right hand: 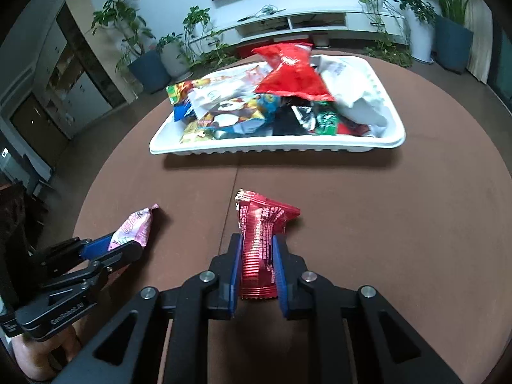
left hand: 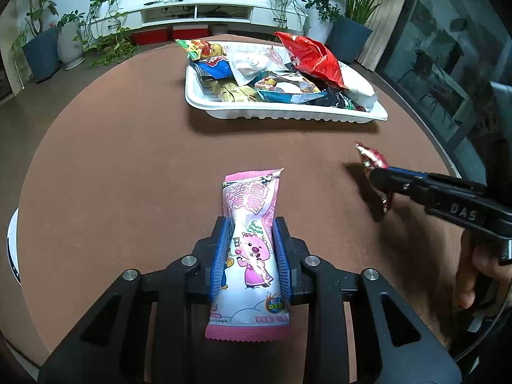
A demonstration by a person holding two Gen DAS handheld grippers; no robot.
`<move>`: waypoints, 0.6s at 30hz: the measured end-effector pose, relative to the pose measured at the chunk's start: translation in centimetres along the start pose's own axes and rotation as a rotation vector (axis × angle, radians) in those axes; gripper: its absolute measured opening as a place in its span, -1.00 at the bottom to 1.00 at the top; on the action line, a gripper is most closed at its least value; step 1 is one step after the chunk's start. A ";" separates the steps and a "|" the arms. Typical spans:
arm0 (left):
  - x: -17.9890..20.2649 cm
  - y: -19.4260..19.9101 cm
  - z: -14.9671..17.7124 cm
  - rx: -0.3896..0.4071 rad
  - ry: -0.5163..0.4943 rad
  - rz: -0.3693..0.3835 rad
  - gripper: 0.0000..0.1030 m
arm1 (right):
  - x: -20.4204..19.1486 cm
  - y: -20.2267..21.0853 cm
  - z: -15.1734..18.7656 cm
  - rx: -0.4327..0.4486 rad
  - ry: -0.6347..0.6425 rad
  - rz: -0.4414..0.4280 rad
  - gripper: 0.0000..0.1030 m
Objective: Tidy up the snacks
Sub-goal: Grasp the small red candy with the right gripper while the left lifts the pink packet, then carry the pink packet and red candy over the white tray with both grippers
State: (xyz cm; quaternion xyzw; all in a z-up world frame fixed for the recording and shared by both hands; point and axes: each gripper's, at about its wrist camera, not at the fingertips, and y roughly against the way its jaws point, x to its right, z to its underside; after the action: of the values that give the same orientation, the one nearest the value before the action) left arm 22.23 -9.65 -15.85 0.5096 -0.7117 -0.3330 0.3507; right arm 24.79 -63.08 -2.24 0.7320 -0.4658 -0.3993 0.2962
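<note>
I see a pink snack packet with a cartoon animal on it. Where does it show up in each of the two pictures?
Left wrist view: the pink packet is at bottom centre, clamped between the left gripper.
Right wrist view: the same packet is at lower left, its end sticking out of that gripper.
Shared landmark: the white tray of snacks, beyond it on the brown table in both.
</note>
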 end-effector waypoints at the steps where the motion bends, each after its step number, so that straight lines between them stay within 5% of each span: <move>1: 0.0 0.1 0.0 0.002 -0.001 -0.001 -0.53 | 0.1 0.3 0.0 0.007 -0.003 -0.002 -0.60; 18: -0.5 3.3 -3.1 0.103 0.022 0.058 -0.60 | 2.0 4.3 -1.8 0.107 -0.060 -0.019 -0.60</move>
State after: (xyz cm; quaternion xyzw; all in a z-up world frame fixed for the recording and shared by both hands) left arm 23.32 -8.63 -11.53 0.5096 -0.7386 -0.2799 0.3412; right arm 24.93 -66.53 1.51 0.7389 -0.4884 -0.3981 0.2388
